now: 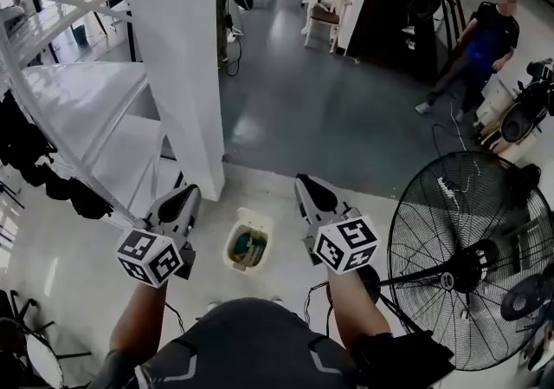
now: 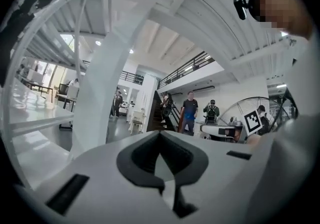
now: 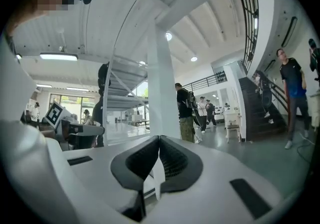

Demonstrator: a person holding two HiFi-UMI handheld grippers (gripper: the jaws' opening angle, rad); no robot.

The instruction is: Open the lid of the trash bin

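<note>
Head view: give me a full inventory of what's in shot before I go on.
trash bin: one, cream, on the floor between the grippers, inside showing
pillar: one, white, ahead and left of the bin
staircase: one, white, far left
fan: one, black, large, right
bystander: one, blue top, upper right
left gripper: one, grey, jaws together, left of the bin
right gripper: one, grey, jaws together, right of the bin
</note>
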